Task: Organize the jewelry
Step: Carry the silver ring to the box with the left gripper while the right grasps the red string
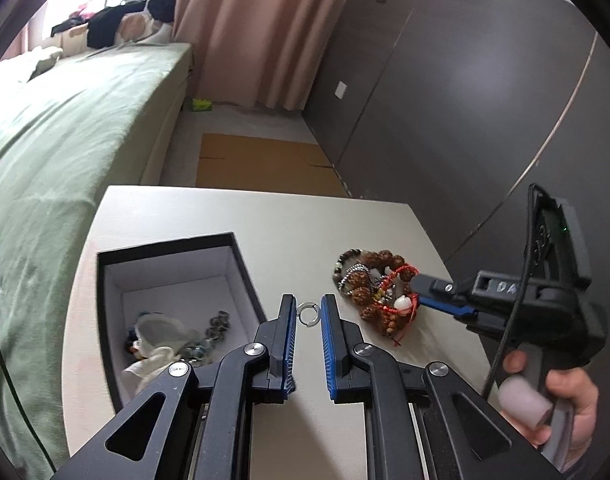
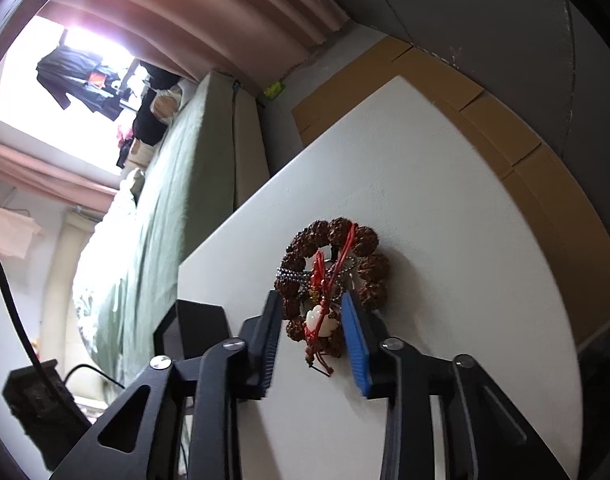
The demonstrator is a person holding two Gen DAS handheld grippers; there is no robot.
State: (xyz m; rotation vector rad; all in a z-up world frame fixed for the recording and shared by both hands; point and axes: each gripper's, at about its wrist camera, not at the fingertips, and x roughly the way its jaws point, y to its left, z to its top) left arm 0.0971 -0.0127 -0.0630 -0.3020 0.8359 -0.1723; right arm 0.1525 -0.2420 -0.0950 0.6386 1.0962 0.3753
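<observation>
A small silver ring (image 1: 307, 313) lies on the white table (image 1: 241, 216) between the tips of my left gripper (image 1: 307, 312), which is open around it. A pile of jewelry (image 1: 375, 292) with brown bead bracelets, red cord and a white pendant lies to its right. My right gripper (image 2: 313, 316) is open, its jaws either side of the near part of that pile (image 2: 331, 276), around the white pendant (image 2: 320, 321). The right gripper also shows in the left wrist view (image 1: 419, 290). A black open box (image 1: 173, 304) at left holds several pieces.
A bed with a green cover (image 1: 65, 140) runs along the left of the table. Flat cardboard (image 1: 265, 164) lies on the floor beyond the table's far edge. A dark grey wardrobe wall (image 1: 465, 100) stands to the right. A pink curtain (image 1: 265, 20) hangs behind.
</observation>
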